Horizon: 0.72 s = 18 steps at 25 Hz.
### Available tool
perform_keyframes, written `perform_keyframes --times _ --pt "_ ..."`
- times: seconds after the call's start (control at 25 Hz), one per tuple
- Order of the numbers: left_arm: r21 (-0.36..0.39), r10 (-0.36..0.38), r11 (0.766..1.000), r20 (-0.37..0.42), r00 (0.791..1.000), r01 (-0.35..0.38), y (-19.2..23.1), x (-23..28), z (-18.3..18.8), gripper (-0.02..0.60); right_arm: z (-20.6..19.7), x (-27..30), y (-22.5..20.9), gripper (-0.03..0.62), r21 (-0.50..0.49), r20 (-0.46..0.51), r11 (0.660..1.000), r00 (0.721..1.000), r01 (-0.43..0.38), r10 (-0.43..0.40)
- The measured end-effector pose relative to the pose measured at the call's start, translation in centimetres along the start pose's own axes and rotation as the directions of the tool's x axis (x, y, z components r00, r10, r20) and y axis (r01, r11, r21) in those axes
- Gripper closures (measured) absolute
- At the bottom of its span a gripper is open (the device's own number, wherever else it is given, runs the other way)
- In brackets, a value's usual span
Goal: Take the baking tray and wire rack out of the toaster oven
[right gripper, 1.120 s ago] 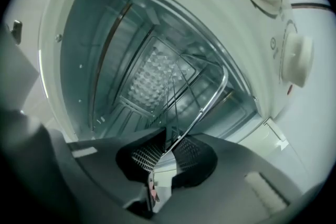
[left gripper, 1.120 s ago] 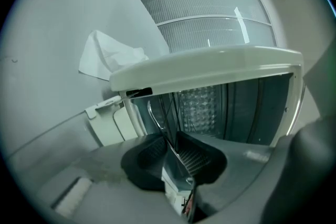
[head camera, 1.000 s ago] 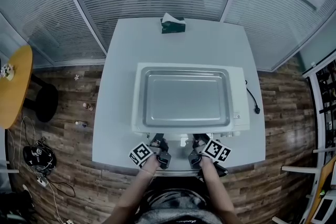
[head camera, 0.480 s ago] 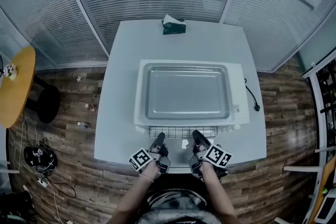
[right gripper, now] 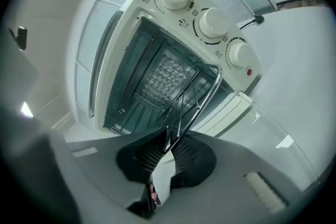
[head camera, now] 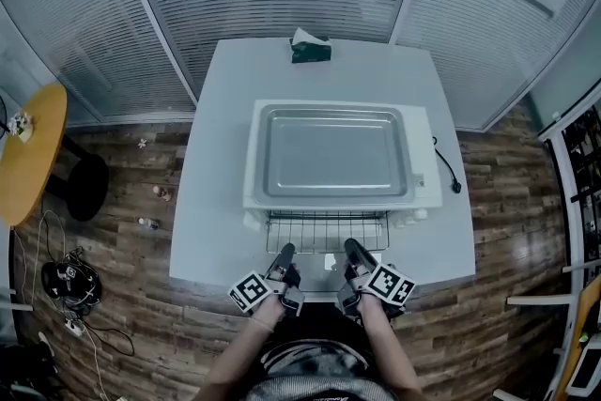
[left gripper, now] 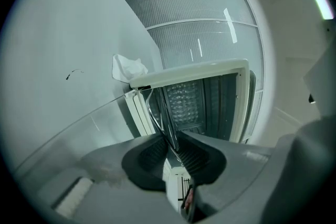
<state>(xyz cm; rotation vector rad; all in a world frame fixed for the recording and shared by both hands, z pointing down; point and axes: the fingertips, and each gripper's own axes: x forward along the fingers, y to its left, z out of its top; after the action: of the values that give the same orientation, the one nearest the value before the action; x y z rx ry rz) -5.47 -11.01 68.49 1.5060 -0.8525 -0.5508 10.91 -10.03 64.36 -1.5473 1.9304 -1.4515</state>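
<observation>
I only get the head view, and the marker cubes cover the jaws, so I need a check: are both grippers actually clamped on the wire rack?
Observer: In the left gripper view, the left gripper is shut on the wire rack's front wire.
Operator: And the right one?
Observer: In the right gripper view, the right gripper is shut on that same front wire.
Operator: Anything else inside the oven?
Observer: Behind the rack, the toaster oven's cavity shows only side rails and a dimpled back wall.
</observation>
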Motion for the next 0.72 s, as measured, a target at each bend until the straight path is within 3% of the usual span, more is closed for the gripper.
perform_keyframes --times 0.2,0.72 --pt "0.027 -0.048 0.998 -0.015 0.999 0.048 -1.2 -1.4 -0.8 0.529 -0.8 -1.6 0.4 0.566 -0.006 0.009 1.0 1.0 -0.006 0.006" --pt "0.05 -0.083 0.995 -0.072 0.994 0.086 -3.1 -5.9 -3.1 0.535 -2.4 -6.0 2.2 0.56 -0.012 0.058 0.999 0.998 -0.038 0.038"
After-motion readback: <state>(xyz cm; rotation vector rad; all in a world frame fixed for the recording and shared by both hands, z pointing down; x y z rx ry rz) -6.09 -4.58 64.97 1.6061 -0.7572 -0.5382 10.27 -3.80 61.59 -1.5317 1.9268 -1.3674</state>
